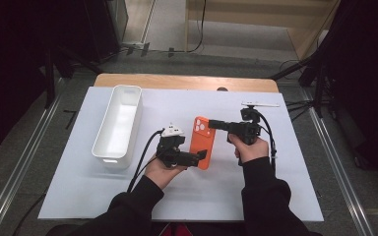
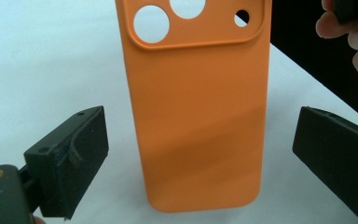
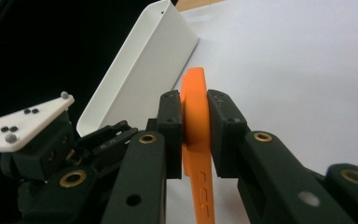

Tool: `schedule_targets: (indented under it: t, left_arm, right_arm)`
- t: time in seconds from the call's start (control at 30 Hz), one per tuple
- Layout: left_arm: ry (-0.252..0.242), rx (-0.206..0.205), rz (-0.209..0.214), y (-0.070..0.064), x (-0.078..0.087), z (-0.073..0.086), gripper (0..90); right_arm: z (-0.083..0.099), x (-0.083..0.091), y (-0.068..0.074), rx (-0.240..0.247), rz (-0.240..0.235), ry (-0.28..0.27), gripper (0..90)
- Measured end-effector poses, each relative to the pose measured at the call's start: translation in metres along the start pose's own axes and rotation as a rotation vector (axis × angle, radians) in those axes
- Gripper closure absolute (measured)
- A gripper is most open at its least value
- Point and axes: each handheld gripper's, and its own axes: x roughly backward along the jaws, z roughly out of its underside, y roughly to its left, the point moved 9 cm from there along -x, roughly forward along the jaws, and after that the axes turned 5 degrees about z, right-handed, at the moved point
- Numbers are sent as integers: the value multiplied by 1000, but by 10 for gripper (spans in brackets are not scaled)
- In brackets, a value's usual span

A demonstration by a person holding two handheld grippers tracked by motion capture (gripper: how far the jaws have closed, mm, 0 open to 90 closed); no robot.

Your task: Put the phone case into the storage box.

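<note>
A plain orange silicone phone case (image 1: 201, 142) between two black plastic grippers, beside a white rectangular plastic bin (image 1: 119, 124) on a white tabletop (image 1: 275, 191).

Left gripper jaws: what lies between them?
In the left gripper view, the lower end of the orange phone case lies between the open jaws, touching neither; white table cover shows in both gaps.

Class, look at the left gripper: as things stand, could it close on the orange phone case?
Probably yes. The left gripper has its jaws open on either side of the orange phone case, with nothing between them. The right gripper already clamps the case's upper end, leaving the lower end free.
</note>
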Motion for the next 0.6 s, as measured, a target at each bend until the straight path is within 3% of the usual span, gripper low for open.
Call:
schedule_targets:
  t: [0.43,0.6]
  left_arm:
    - [49,-24,17,0,11,-8,51]
    - [60,-23,28,1,15,-11,51]
  right_arm:
    - [0,2,4,82,36,-33,749]
    - [0,3,7,137,75,-63,749]
